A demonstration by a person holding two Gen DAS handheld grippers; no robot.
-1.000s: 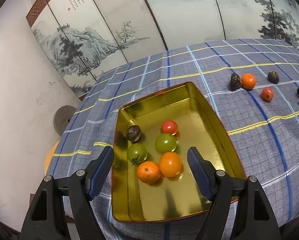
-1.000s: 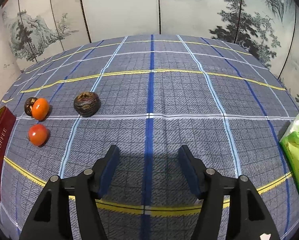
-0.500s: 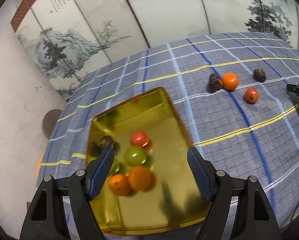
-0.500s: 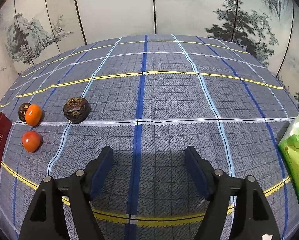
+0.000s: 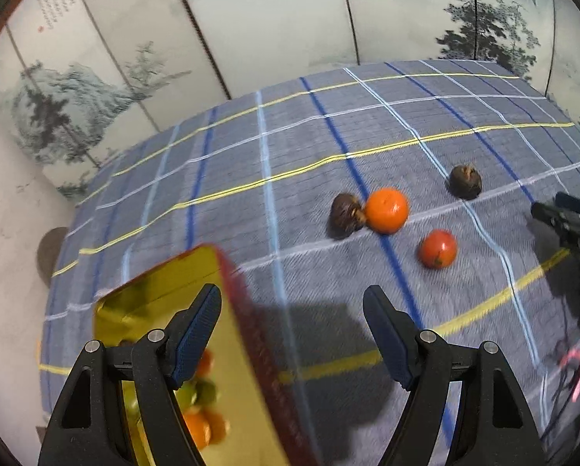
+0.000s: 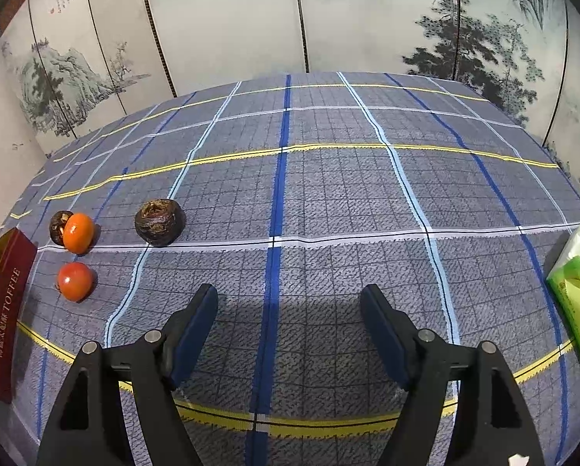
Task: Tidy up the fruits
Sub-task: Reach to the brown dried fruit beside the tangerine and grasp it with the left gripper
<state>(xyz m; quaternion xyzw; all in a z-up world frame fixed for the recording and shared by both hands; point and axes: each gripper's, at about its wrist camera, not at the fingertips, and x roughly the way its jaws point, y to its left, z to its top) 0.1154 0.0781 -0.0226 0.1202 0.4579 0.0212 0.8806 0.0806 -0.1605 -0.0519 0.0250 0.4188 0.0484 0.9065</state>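
Left wrist view first: the left gripper [image 5: 292,334] hangs empty over the plaid tablecloth [image 5: 290,147], jaws spread wide, right beside the long side wall of the gold toffee tin [image 5: 154,291]. The tin sits near the table's left edge, and inside it you can make out a few blurry fruits behind the left finger: a couple of orange ones [image 5: 204,427] and something green [image 5: 198,392]. So part of the sorting looks done. Still loose on the cloth, out toward the middle: a tangerine [image 5: 387,209] touching a dark wrinkly fruit [image 5: 346,215], a red tomato [image 5: 437,248] just beside them nearer the camera, and a second dark fruit [image 5: 465,181] a bit apart on the right. That looks like four left to go. The right gripper [image 5: 569,225] pokes in from the right edge here, but it's too cut off to read.

Right wrist view: the right gripper [image 6: 290,334] is also wide open with nothing in it, hovering over bare cloth near the front edge. It shows the same four strays on its left: tangerine [image 6: 78,232], the dark fruit behind it [image 6: 59,226], tomato [image 6: 74,280] and the bigger dark fruit [image 6: 158,222]. Only this view catches the red "TOFFEE" lettering on the tin's outer wall [image 6: 4,310] and a green snack bag [image 6: 579,291] at the table's right edge. It can't see into the tin at all, so the fruit count inside comes only from the left camera, and that's blurry.
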